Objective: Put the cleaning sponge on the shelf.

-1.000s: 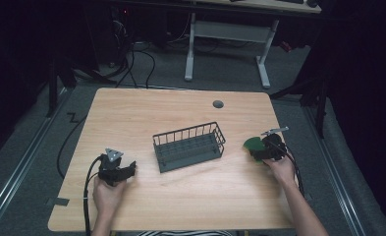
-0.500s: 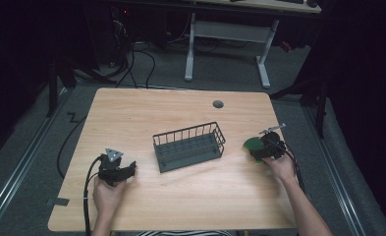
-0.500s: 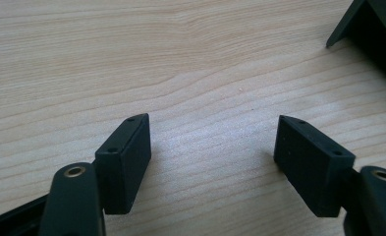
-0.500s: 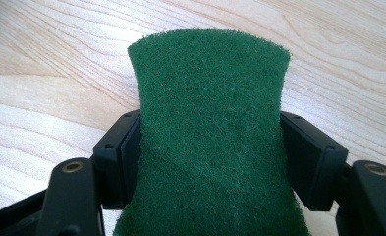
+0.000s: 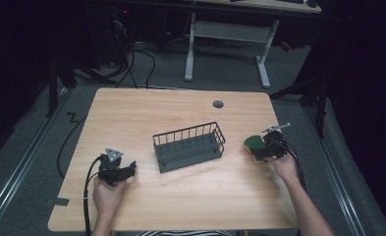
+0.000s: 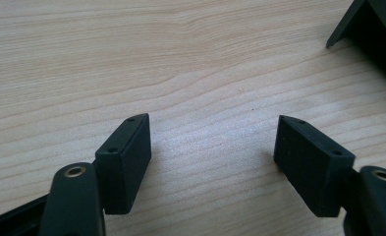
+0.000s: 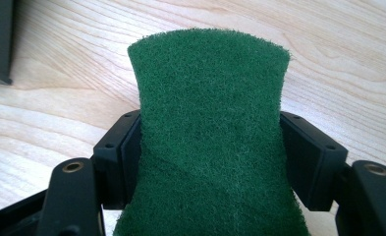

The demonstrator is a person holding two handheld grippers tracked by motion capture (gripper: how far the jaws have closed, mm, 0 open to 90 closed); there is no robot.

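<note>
We see a wooden table [image 5: 190, 196] from above, with a dark wire basket [image 5: 189, 146] near its middle. To the basket's right, near the table's right edge, the right gripper [image 5: 262, 150] has its fingers [image 7: 312, 157] clamped on the two sides of a green scouring sponge [image 7: 210, 132], which is pinched narrower where they press and has a yellow edge in the high view. To the basket's left, the left gripper [image 5: 129, 170] rests low over bare wood, its fingers [image 6: 124, 160] wide apart with nothing between them.
</note>
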